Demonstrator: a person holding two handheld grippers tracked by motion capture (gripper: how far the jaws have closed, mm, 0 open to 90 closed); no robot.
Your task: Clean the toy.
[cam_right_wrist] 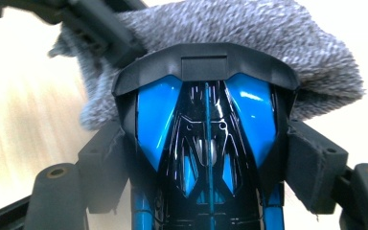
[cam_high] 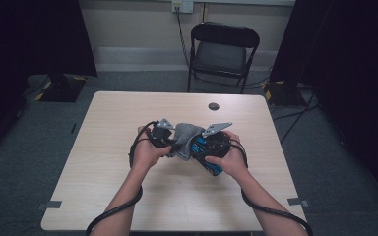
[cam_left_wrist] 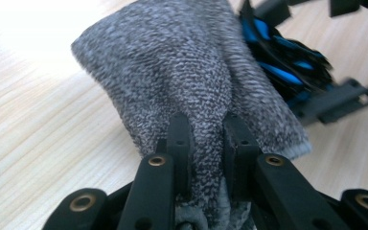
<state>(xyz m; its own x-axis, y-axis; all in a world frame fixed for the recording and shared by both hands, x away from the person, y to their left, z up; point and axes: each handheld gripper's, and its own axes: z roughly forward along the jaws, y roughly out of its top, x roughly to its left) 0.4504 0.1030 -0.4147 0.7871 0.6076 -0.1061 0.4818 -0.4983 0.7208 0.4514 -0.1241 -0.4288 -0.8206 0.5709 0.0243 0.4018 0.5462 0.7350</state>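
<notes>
Grey knitted fabric, a speckled sock or pouch [cam_left_wrist: 182, 76], is pinched between the black jaws of the left gripper [cam_left_wrist: 208, 139]; in the left gripper view the pads are pressed into the cloth from both sides, with only a narrow fold of it between them. The open end of the fabric is drawn over the nose of a glossy blue and black object [cam_right_wrist: 206, 139] (a toy car or a similar moulded shell, as far as can be told), which is clamped across its width by the right gripper [cam_right_wrist: 206, 158], whose jaws are set wide against its two flanks.

In the high view both things are seen held just above the middle of the pale wooden bench [cam_high: 128, 196], between the two hands. The left hand [cam_high: 147, 152] and the right hand [cam_high: 231, 160] are brought close together, with the grey cloth [cam_high: 184, 140] bridging them and the blue object [cam_high: 204, 155] against the right hand. A grey three-cornered plate is carried on top of each gripper, and a black cable trails back along each forearm.

A small dark round disc [cam_high: 213, 106] is set in the bench near its far edge. Behind the bench a black folding chair [cam_high: 223, 49] stands on grey carpet, before a pale wall with a socket [cam_high: 182, 6].
</notes>
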